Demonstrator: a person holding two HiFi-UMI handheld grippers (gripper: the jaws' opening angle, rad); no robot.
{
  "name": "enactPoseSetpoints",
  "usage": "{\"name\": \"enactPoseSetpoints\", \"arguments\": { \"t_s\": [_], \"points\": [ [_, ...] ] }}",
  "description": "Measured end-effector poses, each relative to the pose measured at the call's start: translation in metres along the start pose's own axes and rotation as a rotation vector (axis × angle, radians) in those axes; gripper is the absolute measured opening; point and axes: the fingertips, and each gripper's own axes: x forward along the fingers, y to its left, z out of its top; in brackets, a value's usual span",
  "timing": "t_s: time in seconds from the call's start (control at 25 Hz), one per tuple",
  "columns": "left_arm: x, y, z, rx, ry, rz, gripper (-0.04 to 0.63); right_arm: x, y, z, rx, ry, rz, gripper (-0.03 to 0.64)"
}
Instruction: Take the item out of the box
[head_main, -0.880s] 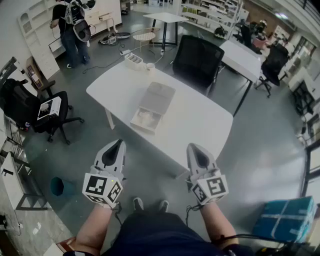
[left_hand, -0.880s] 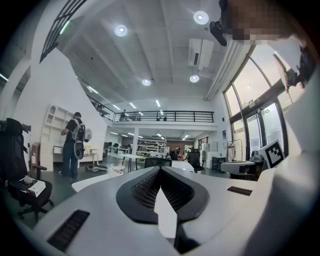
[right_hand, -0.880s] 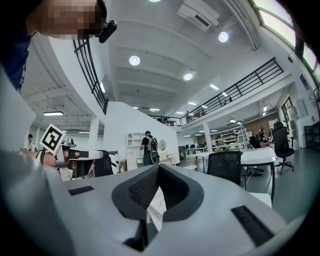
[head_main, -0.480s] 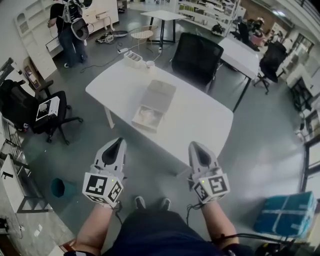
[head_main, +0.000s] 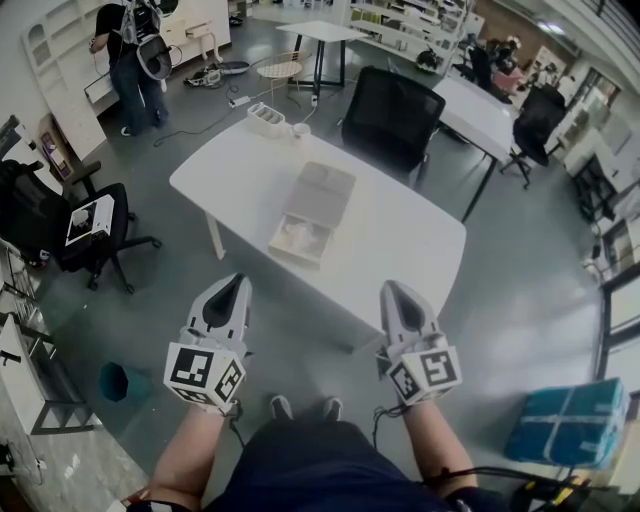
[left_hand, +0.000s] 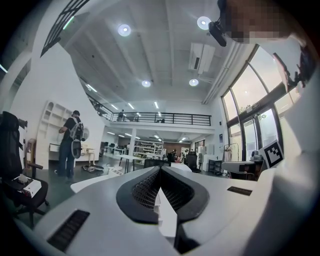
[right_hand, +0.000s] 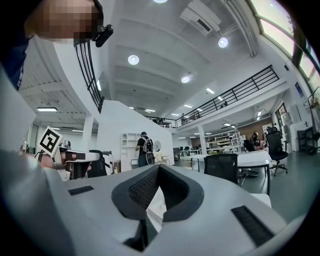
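White bench (head_main: 400, 235) on a grey floor (head_main: 510, 300) in a big open workroom. A black chair (head_main: 390, 120) stands behind it, and a person (head_main: 130, 55) is at the wall shelves (head_main: 55, 60) far left. The box (head_main: 294, 255) lies open mid-bench with its lid (head_main: 322, 188) folded back. The pale item (head_main: 303, 237) sits in the near half. I read both grippers as level, short of the bench's near edge and well apart from the box. On the left gripper (head_main: 233, 287) the jaws are together with nothing between them. The right gripper (head_main: 394, 292) looks the same, closed and empty.
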Motion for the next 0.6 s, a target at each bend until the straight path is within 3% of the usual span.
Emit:
{"name": "enactPoseSetpoints", "arguments": {
  "t_s": [0.6],
  "points": [
    [-0.006,0.044,-0.016,-0.018,0.025,-0.060,0.031,0.020,0.034,-0.010,-0.018,0.029,-0.066,0.008]
  ]
}}
